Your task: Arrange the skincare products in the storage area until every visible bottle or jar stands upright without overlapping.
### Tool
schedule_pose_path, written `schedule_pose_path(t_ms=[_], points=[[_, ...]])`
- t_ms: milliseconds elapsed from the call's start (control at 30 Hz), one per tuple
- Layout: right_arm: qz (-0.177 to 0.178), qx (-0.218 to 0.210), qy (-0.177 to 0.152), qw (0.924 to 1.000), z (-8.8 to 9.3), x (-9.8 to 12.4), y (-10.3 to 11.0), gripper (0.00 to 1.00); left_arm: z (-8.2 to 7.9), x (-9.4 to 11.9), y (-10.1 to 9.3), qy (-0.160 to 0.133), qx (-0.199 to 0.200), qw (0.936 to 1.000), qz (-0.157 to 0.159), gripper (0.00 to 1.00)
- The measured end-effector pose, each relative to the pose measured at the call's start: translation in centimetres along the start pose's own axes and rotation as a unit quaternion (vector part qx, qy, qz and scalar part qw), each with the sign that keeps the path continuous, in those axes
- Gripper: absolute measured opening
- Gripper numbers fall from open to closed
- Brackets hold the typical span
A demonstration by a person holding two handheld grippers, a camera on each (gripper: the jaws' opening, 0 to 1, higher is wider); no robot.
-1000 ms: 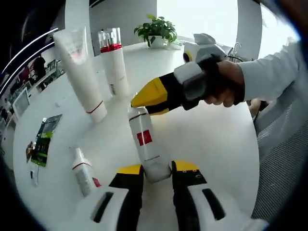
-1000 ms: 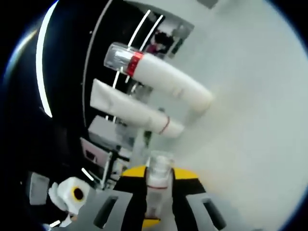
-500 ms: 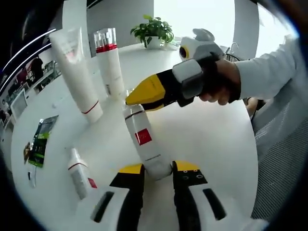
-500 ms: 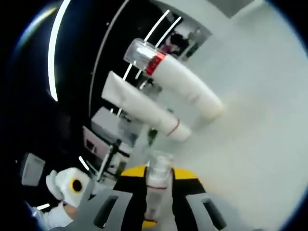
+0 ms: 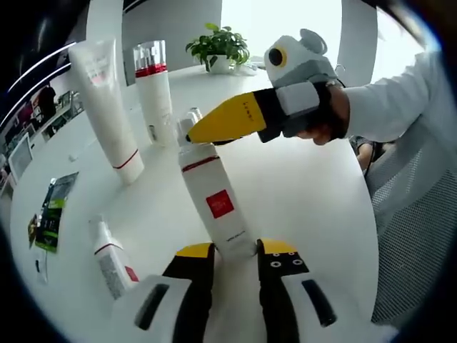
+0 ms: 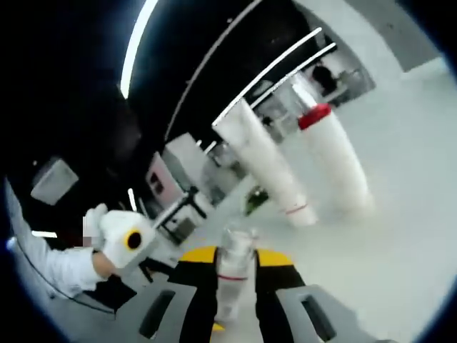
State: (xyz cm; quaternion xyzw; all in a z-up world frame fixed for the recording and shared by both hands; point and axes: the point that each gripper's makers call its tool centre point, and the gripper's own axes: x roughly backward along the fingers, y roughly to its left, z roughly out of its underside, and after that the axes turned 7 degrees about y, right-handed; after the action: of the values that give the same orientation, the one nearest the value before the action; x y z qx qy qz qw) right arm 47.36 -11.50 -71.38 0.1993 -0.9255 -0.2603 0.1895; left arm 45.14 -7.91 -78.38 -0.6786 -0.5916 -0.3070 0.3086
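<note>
A white bottle with a red square label (image 5: pixel 216 201) stands nearly upright on the white table (image 5: pixel 314 200). Its base sits between the jaws of my left gripper (image 5: pixel 235 251), which is shut on it. My right gripper (image 5: pixel 191 134) comes in from the right with a person's hand behind it. It is shut on the bottle's clear cap (image 6: pixel 233 259), as the right gripper view (image 6: pixel 234 282) shows. Behind stand a white tube (image 5: pixel 107 107) on its cap and a tall white bottle with a red band (image 5: pixel 153 93). The same tube (image 6: pixel 263 163) and tall bottle (image 6: pixel 333 161) appear in the right gripper view.
A small white bottle with red print (image 5: pixel 111 259) stands at the lower left. A green leaflet (image 5: pixel 48 214) lies near the table's left edge. A potted plant (image 5: pixel 220 44) sits at the far side. A white sleeve (image 5: pixel 400 100) reaches in from the right.
The labelled bottle has swung from a lean toward upright as the right gripper carried its cap up and over. The right gripper view has rolled with it.
</note>
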Motion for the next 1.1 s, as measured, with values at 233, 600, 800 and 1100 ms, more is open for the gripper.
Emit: schedule_pose_path(t_ms=[233,600,800,1100], points=[[-0.03,0.07,0.011,0.997,0.0,0.3,1.5,0.12,0.0,0.3,-0.1,0.001,-0.01,0.9999,0.003,0.26],[-0.074,0.229,0.041,0.9697,0.2,0.0,4.4,0.12,-0.3,0.6,0.0,0.002,-0.036,0.9994,0.001,0.26],[-0.109,0.292,0.061,0.9482,0.9,-0.1,5.9,0.11,-0.6,0.9,0.1,-0.002,-0.048,0.9989,-0.002,0.26],[-0.124,0.33,0.079,0.9326,1.2,0.0,6.1,0.11,-0.9,0.8,-0.1,-0.003,-0.064,0.998,-0.001,0.25]])
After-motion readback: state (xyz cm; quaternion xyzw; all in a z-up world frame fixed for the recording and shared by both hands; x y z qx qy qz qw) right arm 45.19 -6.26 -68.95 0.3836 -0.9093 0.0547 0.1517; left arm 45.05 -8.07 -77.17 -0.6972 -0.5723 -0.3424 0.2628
